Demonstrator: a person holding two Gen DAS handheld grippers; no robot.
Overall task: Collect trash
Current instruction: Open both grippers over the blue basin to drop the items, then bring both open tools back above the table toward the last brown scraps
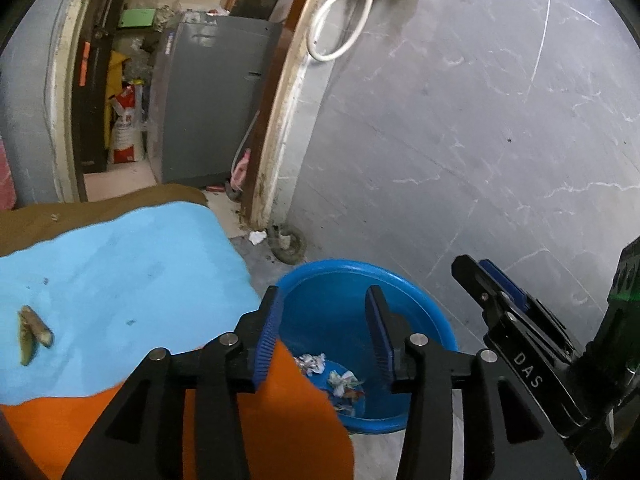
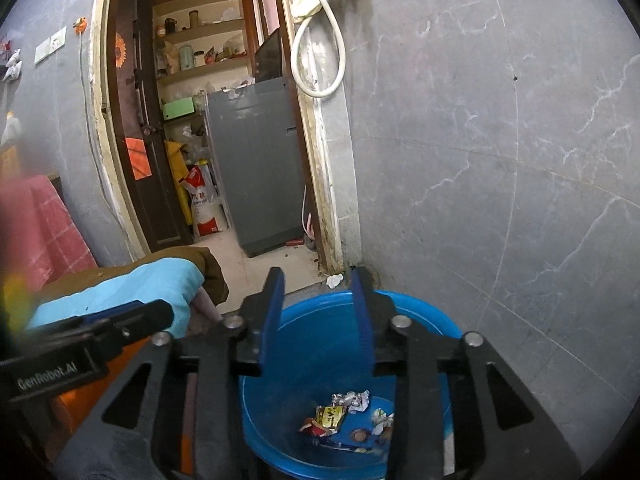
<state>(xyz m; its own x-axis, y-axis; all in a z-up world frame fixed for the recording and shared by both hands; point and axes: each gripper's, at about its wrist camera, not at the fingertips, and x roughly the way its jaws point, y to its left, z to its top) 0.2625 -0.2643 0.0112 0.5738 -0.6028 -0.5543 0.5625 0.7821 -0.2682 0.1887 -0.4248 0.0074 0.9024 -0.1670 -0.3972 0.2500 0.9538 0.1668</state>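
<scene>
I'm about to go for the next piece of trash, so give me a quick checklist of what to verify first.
1. Left tool empty, fingers apart: ok.
2. Right tool empty, fingers apart: ok.
3. Dropped wrappers inside the blue tub: ok.
4. Next piece located: greenish scrap lies on the light blue cloth: ok.
5. White crumpled scrap on the floor by the door frame remains uncollected: not ok.

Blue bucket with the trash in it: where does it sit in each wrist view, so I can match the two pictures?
Left wrist view: the blue bucket sits low and centre-right, seen between the left gripper fingers, beside the light blue cloth.
Right wrist view: the bucket fills the bottom centre, below the right gripper.
Shared landmark: the white hose loop hanging on the wall by the doorway.
</scene>
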